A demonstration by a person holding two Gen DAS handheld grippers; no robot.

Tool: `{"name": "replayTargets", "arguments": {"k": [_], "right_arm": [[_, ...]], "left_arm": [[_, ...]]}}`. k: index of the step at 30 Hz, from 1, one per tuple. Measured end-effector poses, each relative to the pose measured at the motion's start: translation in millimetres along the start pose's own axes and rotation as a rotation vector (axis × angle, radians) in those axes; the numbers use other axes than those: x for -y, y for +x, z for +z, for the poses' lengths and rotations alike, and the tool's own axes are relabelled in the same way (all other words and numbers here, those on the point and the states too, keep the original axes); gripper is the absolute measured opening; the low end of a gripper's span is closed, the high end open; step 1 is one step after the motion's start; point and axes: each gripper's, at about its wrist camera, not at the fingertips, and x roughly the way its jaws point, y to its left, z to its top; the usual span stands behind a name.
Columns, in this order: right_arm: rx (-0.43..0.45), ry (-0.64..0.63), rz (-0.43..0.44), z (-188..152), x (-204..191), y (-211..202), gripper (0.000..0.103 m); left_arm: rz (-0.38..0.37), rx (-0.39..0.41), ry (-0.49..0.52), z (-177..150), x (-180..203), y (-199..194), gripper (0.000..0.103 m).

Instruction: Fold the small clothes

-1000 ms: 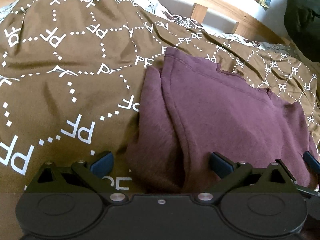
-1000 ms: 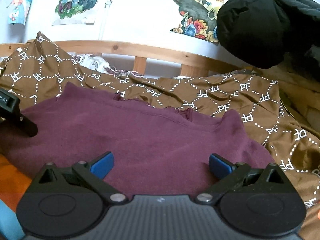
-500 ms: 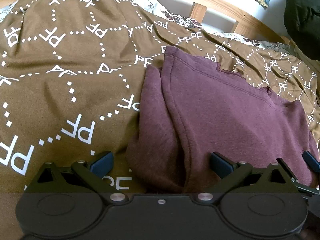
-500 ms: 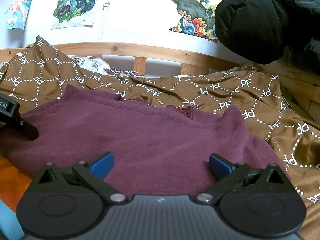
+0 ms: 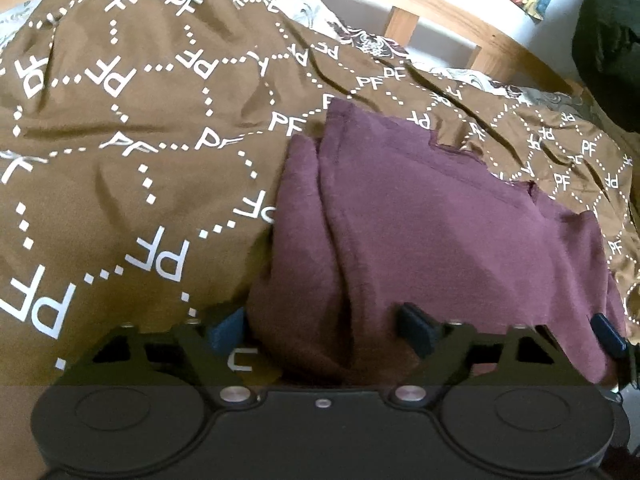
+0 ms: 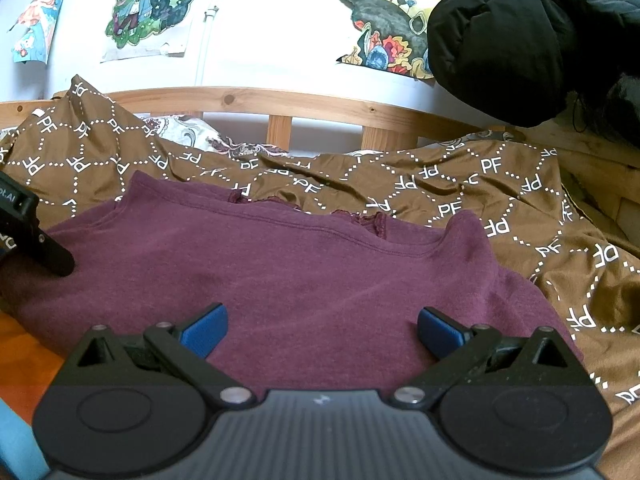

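Left wrist view: left gripper jaws closing around the bunched near edge of the maroon shirt, spread wider a second ago; grasp likely beginning. Shirt lies on the brown bedspread. Right gripper spread, empty, over the shirt.

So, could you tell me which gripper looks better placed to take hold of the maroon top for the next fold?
Probably the left. The left gripper already has the bunched near edge of the maroon top between its closing jaws. The right gripper is open over flat cloth.
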Motion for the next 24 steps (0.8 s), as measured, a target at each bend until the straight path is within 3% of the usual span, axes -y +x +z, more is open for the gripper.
{"name": "replayTargets", "arguments": {"k": [4, 6, 7, 9, 12, 19, 24], "right_arm": [[-0.011, -0.001, 0.043, 6.8, 6.6, -7.4, 0.103], [0.032, -0.008, 0.086, 10.8, 14.8, -18.9, 0.103], [0.049, -0.015, 0.092, 13.5, 18.0, -23.4, 0.103], [0.041, -0.050, 0.080, 21.2, 21.4, -27.9, 0.103], [0.007, -0.119, 0.031, 35.7, 24.9, -32.0, 0.103], [-0.014, -0.286, 0.044, 50.0, 50.0, -61.1, 0.103], [-0.015, -0.171, -0.067, 38.2, 76.9, -62.5, 0.103]], "left_arm": [[0.047, 0.026, 0.082, -1.7, 12.0, -6.5, 0.066], [0.060, 0.033, 0.102, -2.2, 16.0, -8.8, 0.050], [0.060, 0.036, 0.100, -1.4, 17.2, -10.0, 0.046], [0.074, 0.038, 0.086, 1.4, 19.6, -12.6, 0.032], [0.101, 0.040, 0.065, 9.6, 25.9, -18.3, 0.020], [0.096, 0.093, 0.112, 30.1, 62.5, -39.4, 0.014], [0.014, 0.131, 0.183, 45.8, 105.5, -52.6, 0.014]]}}
